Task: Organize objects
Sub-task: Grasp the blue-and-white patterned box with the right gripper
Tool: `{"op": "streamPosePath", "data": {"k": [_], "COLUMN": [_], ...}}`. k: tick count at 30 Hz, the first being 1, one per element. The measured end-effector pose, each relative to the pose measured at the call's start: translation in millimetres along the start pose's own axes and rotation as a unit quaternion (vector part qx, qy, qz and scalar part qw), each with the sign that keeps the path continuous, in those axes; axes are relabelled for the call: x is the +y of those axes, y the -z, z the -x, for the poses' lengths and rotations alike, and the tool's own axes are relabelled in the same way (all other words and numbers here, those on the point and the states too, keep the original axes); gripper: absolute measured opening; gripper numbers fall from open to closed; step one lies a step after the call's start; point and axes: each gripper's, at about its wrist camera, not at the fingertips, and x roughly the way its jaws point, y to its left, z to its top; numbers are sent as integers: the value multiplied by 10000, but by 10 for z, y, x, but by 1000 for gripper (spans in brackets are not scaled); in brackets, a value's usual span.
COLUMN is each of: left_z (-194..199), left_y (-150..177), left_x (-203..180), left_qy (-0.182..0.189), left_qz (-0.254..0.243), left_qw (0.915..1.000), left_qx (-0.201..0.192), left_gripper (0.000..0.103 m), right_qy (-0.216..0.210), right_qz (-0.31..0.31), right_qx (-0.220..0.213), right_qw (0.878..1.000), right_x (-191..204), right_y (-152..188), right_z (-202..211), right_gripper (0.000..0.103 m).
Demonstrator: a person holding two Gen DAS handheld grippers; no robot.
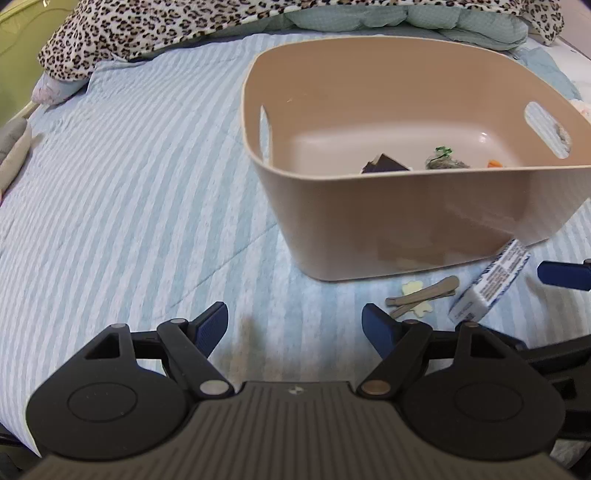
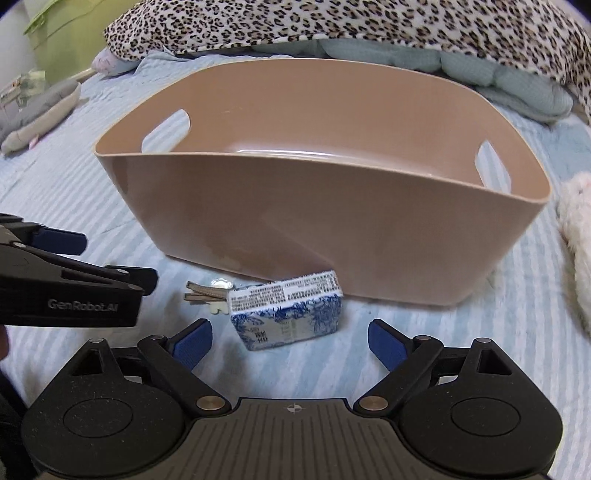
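Note:
A tan plastic bin point(image 1: 406, 221) point(image 2: 332, 229) stands on the striped bed. Inside it lie a dark box point(image 1: 384, 164), a grey-green item point(image 1: 445, 160) and something orange point(image 1: 493, 163). In front of the bin lie a blue-and-white packet point(image 2: 286, 312) point(image 1: 489, 282) and a hair clip with a pale flower point(image 2: 208, 295) point(image 1: 419, 293). My left gripper point(image 1: 295, 328) is open and empty, left of the clip. My right gripper point(image 2: 290, 343) is open and empty, just short of the packet.
A leopard-print blanket point(image 1: 155, 33) and a teal quilt point(image 2: 498, 81) are heaped behind the bin. A grey plush point(image 2: 40, 118) lies at the left edge, a white furry thing point(image 2: 576, 236) at the right. The left gripper's body point(image 2: 70, 291) is close left of the clip.

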Motion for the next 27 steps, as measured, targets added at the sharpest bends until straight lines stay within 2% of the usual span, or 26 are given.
{"op": "streamPosePath", "data": {"k": [4, 9, 15, 22, 27], "left_z": [-31, -44, -48, -209, -248], "left_y": [-13, -37, -31, -26, -60], "left_x": [10, -2, -150, -253, -379], "left_qy": [-49, 133, 352, 868, 836], "left_qz": [72, 111, 88, 814, 1029], "left_qw": [10000, 9998, 9993, 9924, 9907], "left_qx": [20, 64, 35, 323, 296], "left_gripper": [80, 80, 80, 80, 81], "right_qy": [120, 490, 513, 522, 536], "right_qz": [-79, -202, -635, -724, -755], "right_qx": [69, -124, -61, -55, -82], "right_qw": [9999, 9985, 9966, 9960, 9957], "right_x": [11, -109, -390, -567, -702], "right_y": [-36, -45, -4, 108, 143], "right_z": [-95, -109, -89, -55, -93], "right_gripper": [93, 92, 92, 92, 92]}}
